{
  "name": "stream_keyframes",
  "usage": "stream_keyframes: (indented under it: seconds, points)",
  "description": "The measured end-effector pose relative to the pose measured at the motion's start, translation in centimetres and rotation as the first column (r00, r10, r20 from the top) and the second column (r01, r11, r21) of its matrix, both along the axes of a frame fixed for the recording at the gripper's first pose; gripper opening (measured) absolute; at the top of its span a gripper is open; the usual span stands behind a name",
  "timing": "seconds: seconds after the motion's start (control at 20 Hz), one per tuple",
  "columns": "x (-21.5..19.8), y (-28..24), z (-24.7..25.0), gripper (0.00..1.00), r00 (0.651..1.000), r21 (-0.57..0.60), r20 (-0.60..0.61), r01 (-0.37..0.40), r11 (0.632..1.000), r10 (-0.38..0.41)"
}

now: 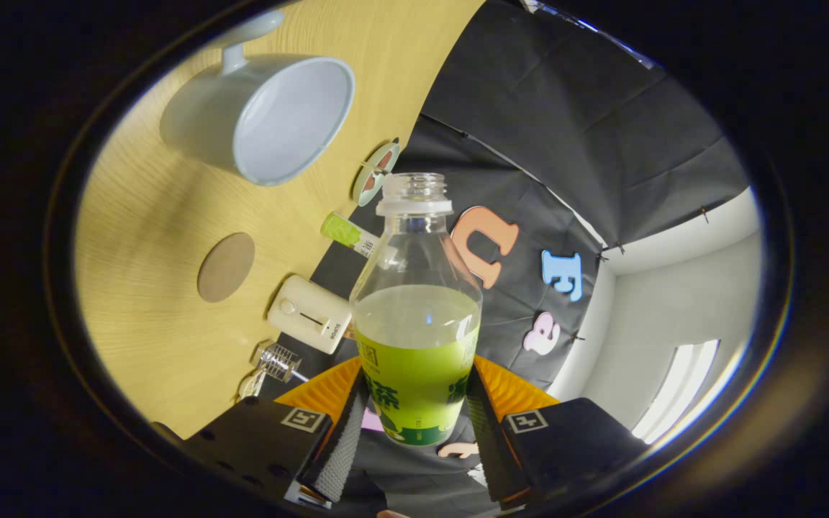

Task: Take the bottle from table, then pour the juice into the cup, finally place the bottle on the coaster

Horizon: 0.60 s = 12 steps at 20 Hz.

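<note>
A clear bottle (416,316) with a green label, no cap and pale green juice filling its lower half is held between my fingers, both pressing on its labelled body. My gripper (414,424) is shut on it and rolled hard, so the wooden table (148,288) stands tilted beside the bottle. A pale cup (263,119) with a handle stands on the table beyond the bottle's mouth, its inside showing no liquid. A round brown coaster (226,267) lies on the table between the cup and my fingers, with nothing on it.
Along the table's far edge stand a small round dish (376,173), a green-capped tube (348,234), a cream box-shaped device (310,314) and a small glass item (278,360). Black cloth wall hangs behind them; a white wall and window show beyond.
</note>
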<state>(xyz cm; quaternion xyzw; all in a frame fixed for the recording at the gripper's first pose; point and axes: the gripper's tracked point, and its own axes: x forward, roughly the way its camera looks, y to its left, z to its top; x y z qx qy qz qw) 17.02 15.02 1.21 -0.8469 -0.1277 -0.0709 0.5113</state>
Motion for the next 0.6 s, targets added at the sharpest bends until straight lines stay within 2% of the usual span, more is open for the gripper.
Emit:
stream_keyframes:
  seconds: [0.4,0.6]
  points:
    - [0.36,-0.13,0.07,0.77,1.0,0.047,0.002,-0.014,0.999,0.014]
    - [0.44,-0.81,-0.17,0.76,0.999,0.142,-0.032,0.003,0.99,0.002]
